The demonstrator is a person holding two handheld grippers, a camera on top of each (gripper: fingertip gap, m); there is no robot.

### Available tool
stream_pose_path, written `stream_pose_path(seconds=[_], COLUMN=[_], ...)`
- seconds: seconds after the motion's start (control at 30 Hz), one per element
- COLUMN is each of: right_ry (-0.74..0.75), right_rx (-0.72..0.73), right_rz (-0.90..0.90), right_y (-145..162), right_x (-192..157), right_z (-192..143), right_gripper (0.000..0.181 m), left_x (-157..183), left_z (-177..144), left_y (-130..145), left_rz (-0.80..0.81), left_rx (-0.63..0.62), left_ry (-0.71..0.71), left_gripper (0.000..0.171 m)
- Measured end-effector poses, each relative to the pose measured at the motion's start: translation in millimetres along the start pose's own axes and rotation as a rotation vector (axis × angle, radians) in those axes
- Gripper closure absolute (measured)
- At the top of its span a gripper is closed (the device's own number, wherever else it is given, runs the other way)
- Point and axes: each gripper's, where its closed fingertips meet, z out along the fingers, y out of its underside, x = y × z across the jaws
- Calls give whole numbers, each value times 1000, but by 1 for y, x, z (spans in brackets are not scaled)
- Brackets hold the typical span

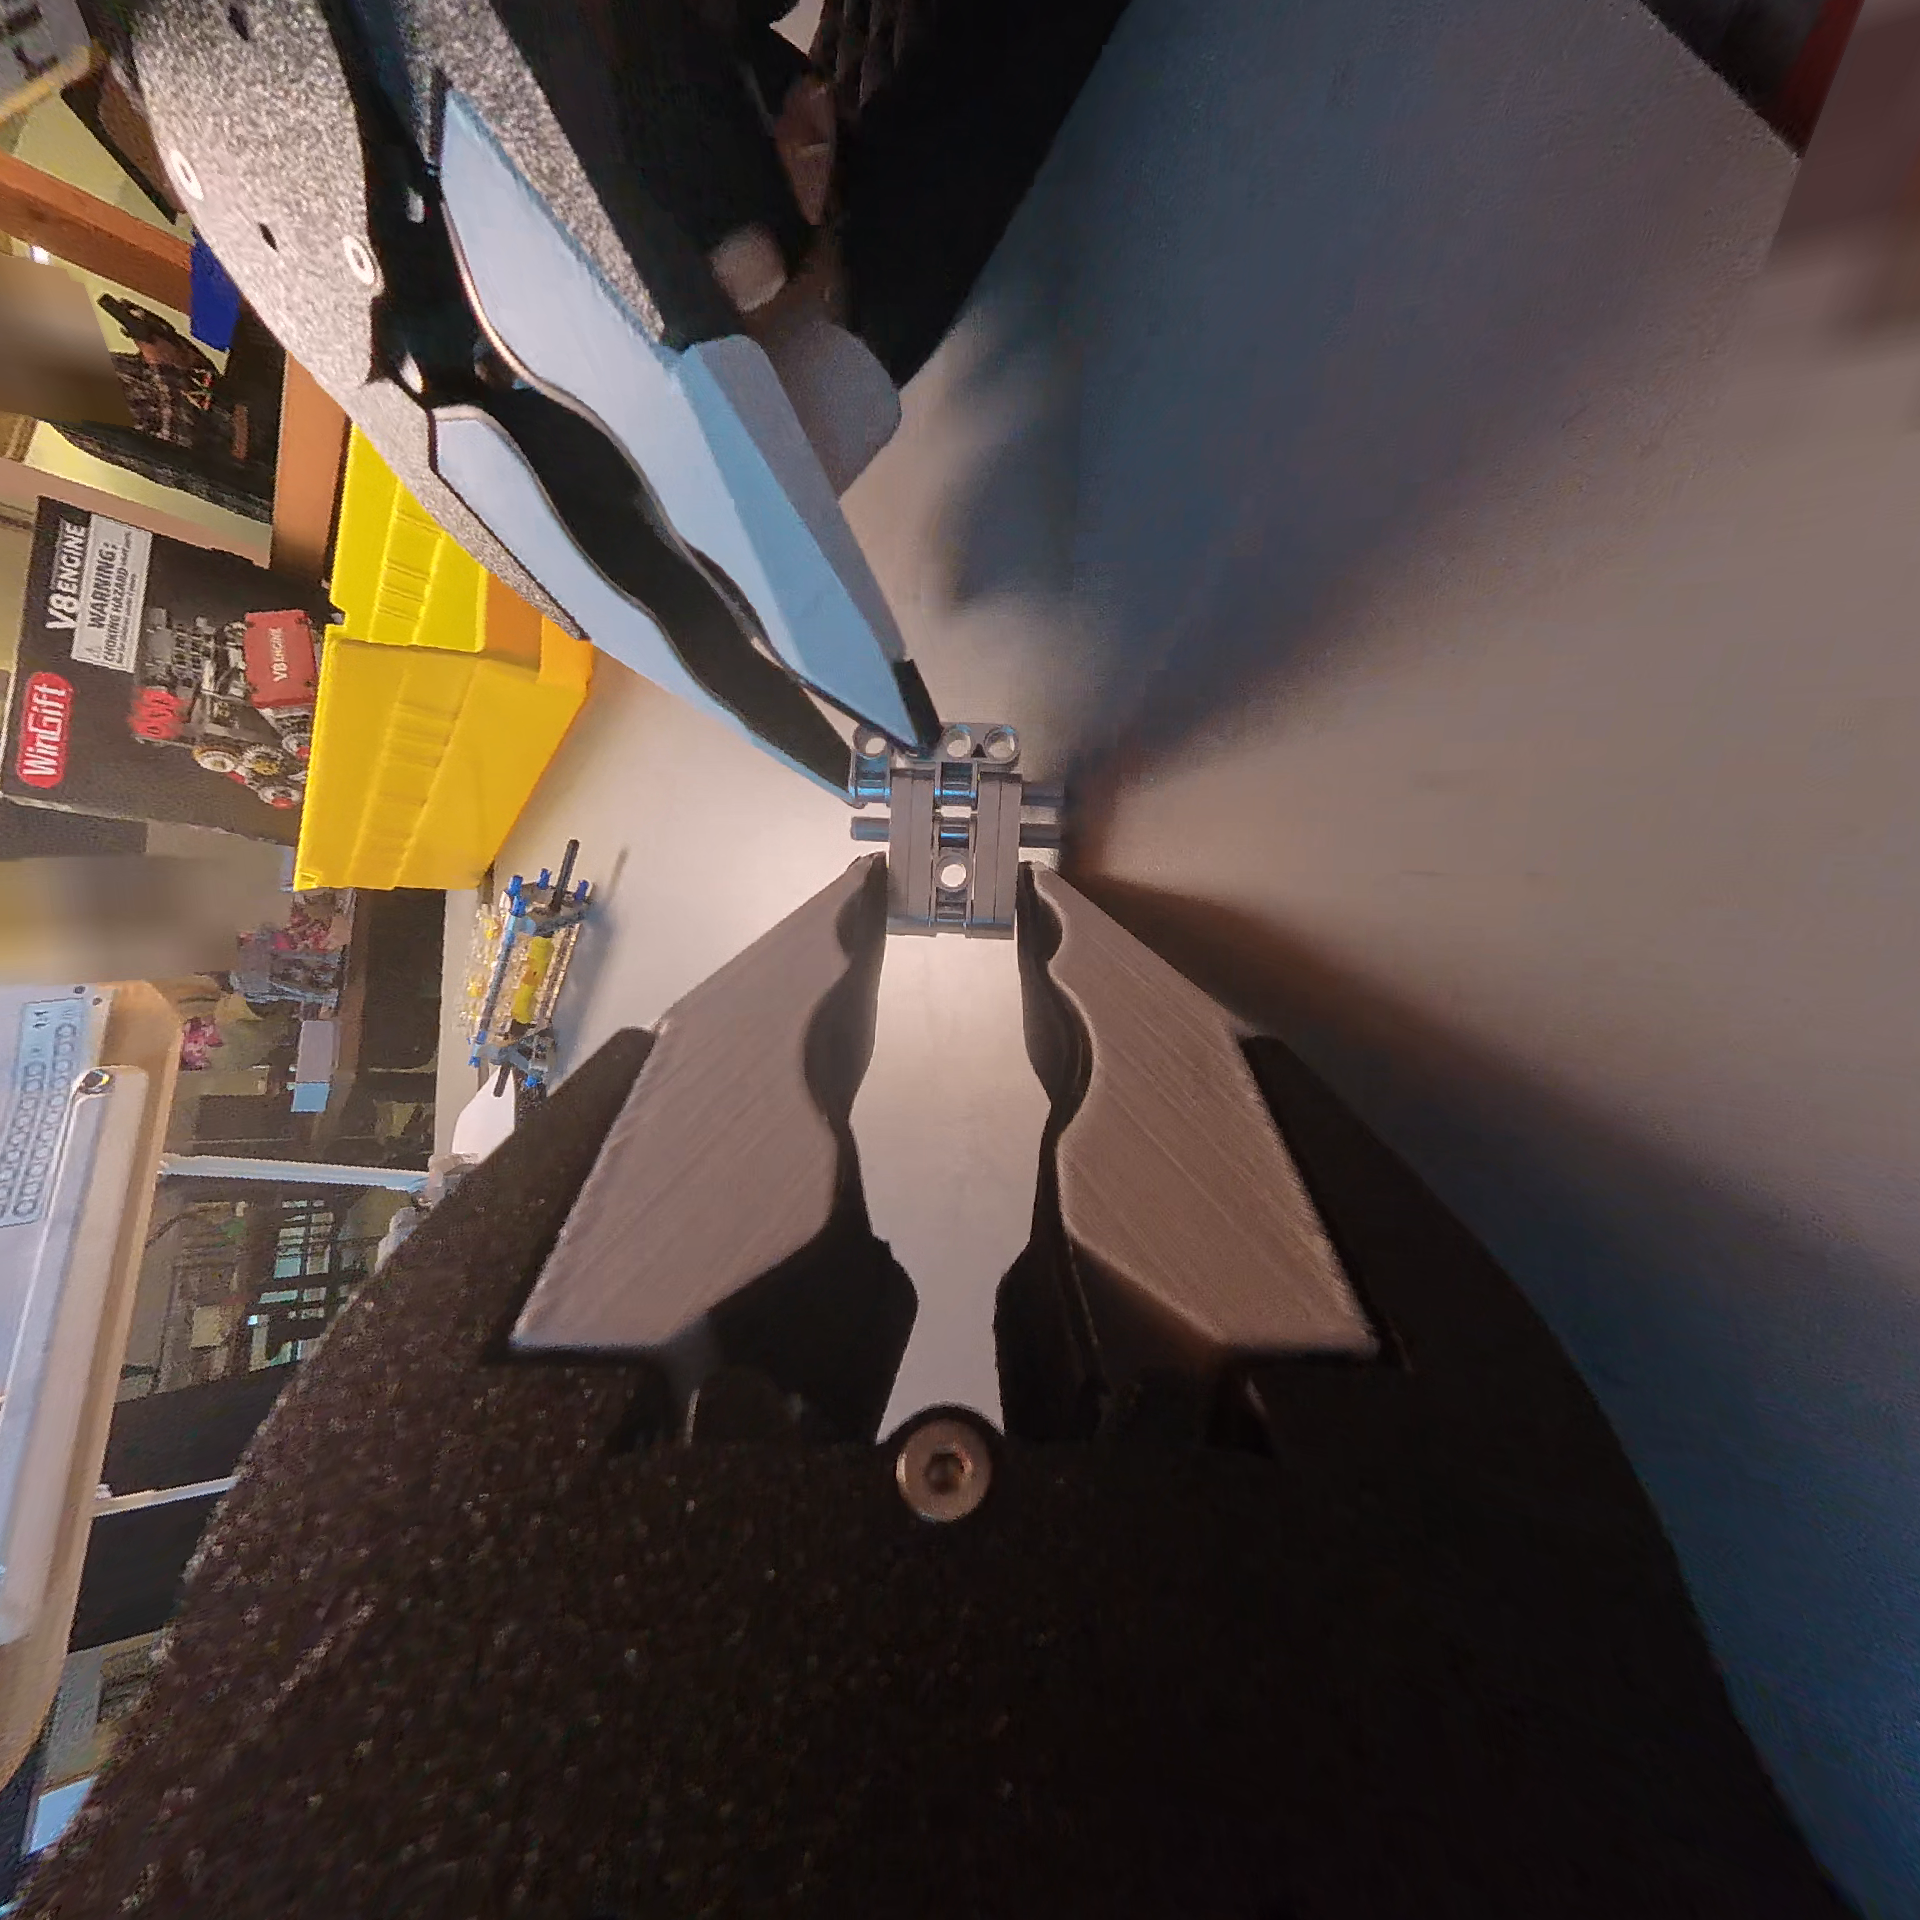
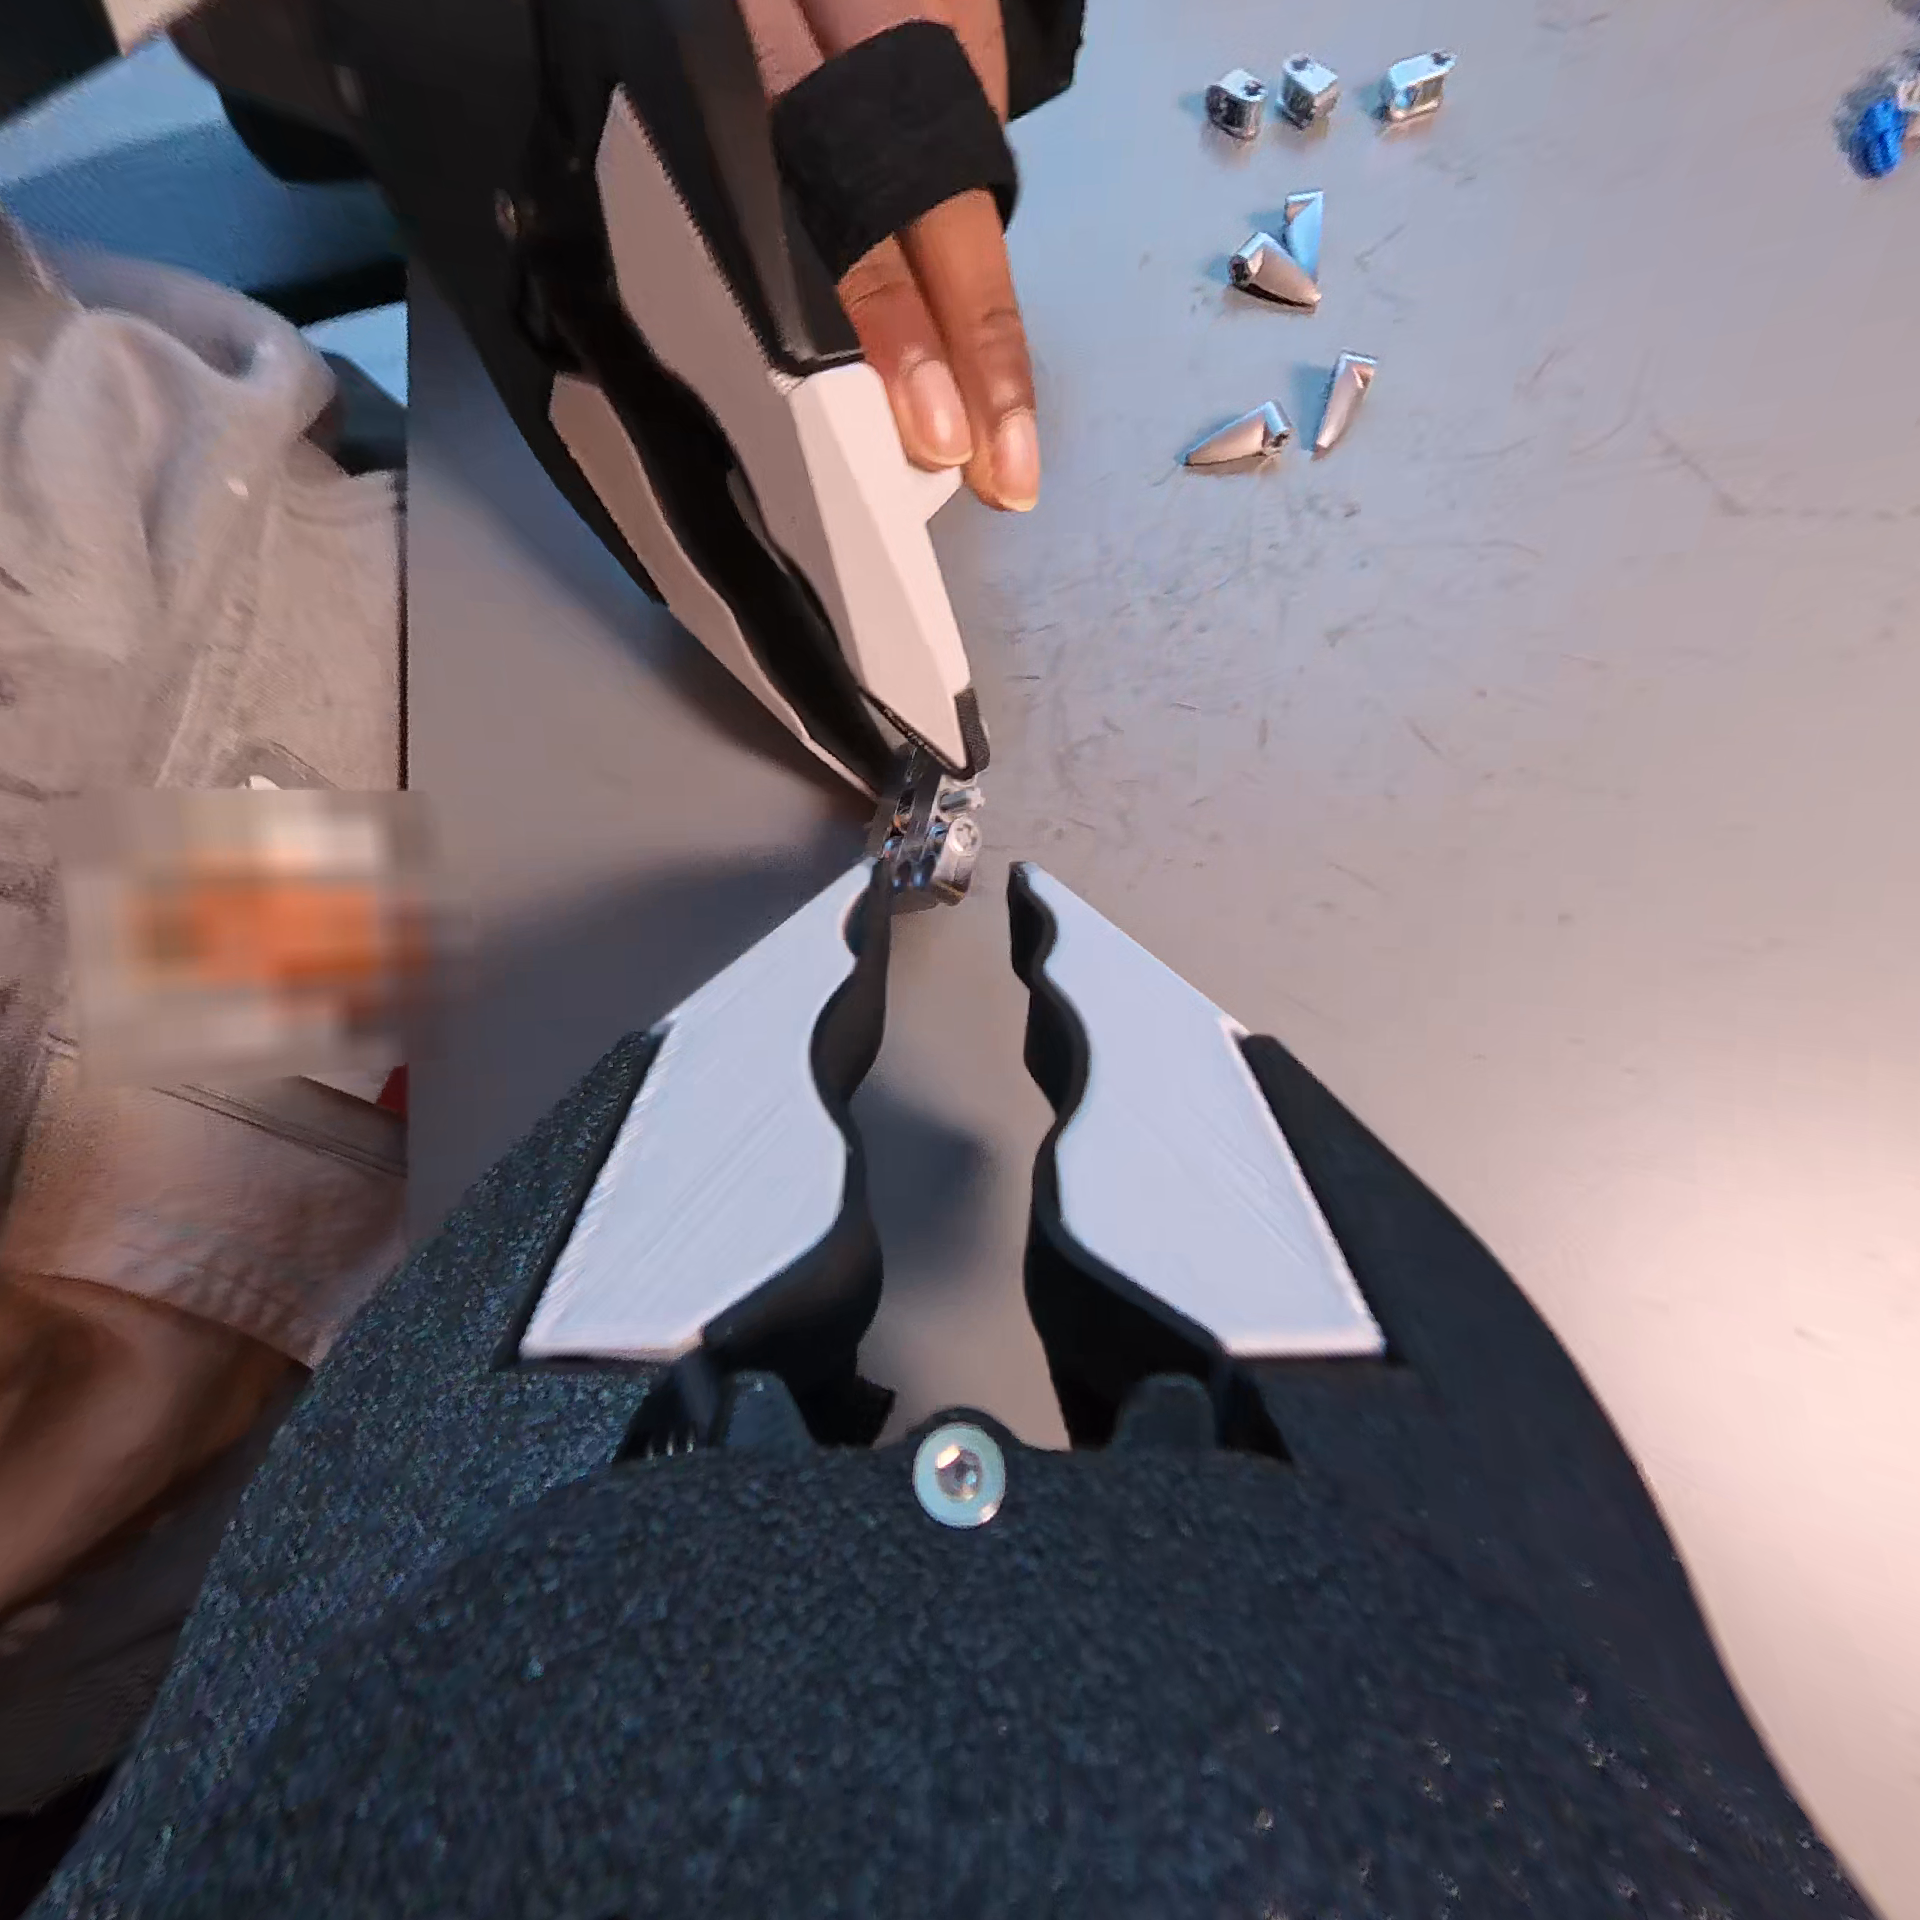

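My left gripper is shut on a small grey brick assembly with round holes and side pins, held just above the pale table. In the right wrist view the left gripper comes down from the top and pinches that assembly. My right gripper is open. Its left fingertip touches the assembly and its right fingertip stands apart from it. In the left wrist view the right gripper reaches in from the upper left, its tip on the assembly's top corner.
Several small silver-grey pieces and a blue piece lie on the table at the far right. A person's fingers rest on the left gripper. Yellow bins, a printed box and a small yellow-and-blue model stand at the left. The tips of both grippers are at nearly the same place.
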Motion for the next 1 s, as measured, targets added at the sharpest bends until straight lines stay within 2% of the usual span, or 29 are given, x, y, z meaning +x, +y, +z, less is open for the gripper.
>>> stream_pose_path(seconds=[0.2, 0.43, 0.6, 0.7, 0.8, 0.87, 1.0], right_ry=[-117, -243, -289, -324, -316, -283, -207], right_rx=[12, 13, 12, 2, -4, 13, 27], right_rz=[99, 195, 253, 303, 325, 308, 194], right_y=[-1, -1, -1, 0, 0, -2, -4], right_x=[-4, -7, -7, -7, -5, -1, 0], right_z=[0, 0, 0, 1, 2, 0, -3], right_gripper=[170, 172, 172, 172, 171, 165, 152], left_x=[-1, 0, 1, 3, 4, 5, 9], left_z=[0, -1, -2, -3, -4, -7, -13], left_y=[-1, -3, -3, -4, -3, 0, 4], left_rz=[22, 33, 8, -58, -137, -209, -288], left_rx=[6, 15, 32, 59, 74, 84, 93], left_ry=[-9, -7, 11, 52, 98, 140, 222], left_gripper=[148, 148, 148, 148, 148, 148, 148])
